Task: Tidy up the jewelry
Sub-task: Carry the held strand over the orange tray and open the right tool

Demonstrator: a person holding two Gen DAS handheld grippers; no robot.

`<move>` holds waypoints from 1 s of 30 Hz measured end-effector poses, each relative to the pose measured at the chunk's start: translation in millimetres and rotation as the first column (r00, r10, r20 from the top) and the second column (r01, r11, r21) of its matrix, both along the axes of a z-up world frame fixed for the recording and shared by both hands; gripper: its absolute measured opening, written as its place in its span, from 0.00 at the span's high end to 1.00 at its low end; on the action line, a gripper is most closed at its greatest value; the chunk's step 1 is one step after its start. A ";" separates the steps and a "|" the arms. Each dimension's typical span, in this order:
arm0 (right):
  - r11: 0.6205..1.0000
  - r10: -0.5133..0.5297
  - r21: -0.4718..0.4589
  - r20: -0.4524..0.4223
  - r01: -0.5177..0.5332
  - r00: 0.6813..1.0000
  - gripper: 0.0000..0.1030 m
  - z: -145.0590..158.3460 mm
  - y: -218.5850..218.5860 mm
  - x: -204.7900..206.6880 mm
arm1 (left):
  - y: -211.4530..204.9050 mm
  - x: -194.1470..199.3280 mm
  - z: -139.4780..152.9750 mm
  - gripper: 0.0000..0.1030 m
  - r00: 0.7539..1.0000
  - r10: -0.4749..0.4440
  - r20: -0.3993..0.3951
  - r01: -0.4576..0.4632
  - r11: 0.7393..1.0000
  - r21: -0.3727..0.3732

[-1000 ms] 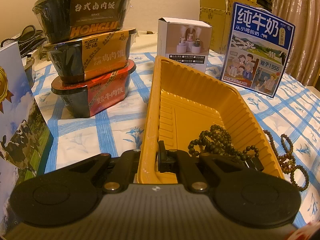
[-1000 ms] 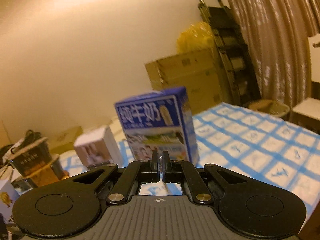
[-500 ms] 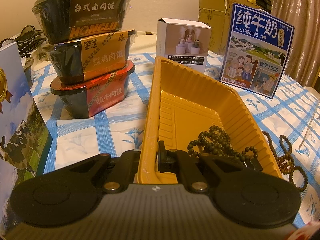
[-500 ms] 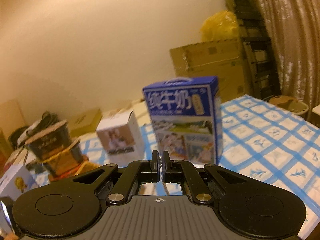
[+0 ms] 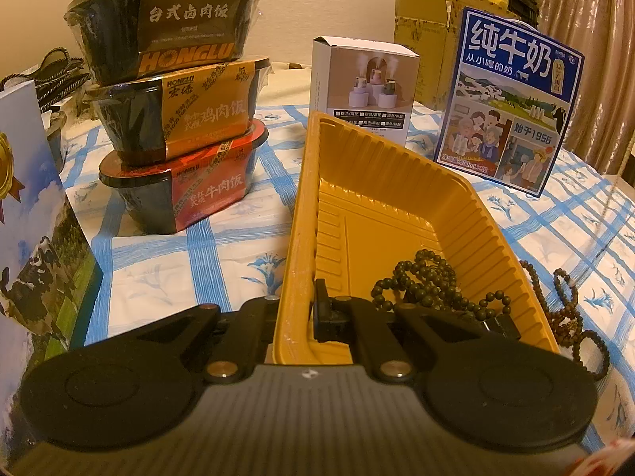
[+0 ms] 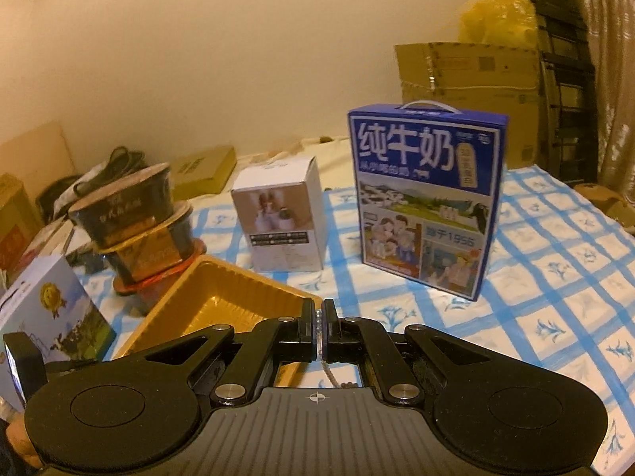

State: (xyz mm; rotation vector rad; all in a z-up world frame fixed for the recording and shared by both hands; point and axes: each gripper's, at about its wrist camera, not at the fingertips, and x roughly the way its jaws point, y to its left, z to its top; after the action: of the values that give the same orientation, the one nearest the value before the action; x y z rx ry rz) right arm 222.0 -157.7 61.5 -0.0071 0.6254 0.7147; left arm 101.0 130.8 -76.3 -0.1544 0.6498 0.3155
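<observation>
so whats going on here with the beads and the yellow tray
A person is sorting jewelry with two handheld claws. The left claw is clamped on the near rim of the yellow tray, which already holds a dark bead strand. A brown bead strand lies on the cloth beside the tray. The right claw is shut on a thin pale chain.

Tray (image 5: 381, 214): ribbed yellow plastic, glossy. Beads (image 5: 428, 277): dark, round, slight sheen. Tablecloth (image 5: 190, 254): printed cloth, matt. Milk box (image 5: 512, 99): printed card, smooth. Bowls (image 5: 178, 75): plastic, shiny film wrap.
</observation>
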 end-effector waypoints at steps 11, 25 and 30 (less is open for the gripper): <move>0.992 0.125 0.025 0.069 -0.127 0.990 0.98 33.4 42.5 -3.4 | 0.9 -1.3 0.0 0.96 1.000 0.002 0.008 -0.002 1.000 -0.009; 0.983 0.184 0.008 0.085 -0.186 0.979 0.98 45.8 58.7 -5.2 | 2.3 -0.8 -0.2 0.96 1.000 0.006 0.008 -0.005 1.000 -0.020; 0.978 0.208 0.018 0.076 -0.210 0.975 0.98 45.5 68.6 -5.2 | 2.7 -1.0 0.0 0.96 1.000 0.005 0.008 -0.005 1.000 -0.020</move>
State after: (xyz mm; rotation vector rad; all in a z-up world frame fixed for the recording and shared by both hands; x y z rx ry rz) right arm 216.8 -89.1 107.0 -0.0764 0.5489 0.9222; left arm 100.0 133.5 -76.3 -0.1763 0.6447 0.3135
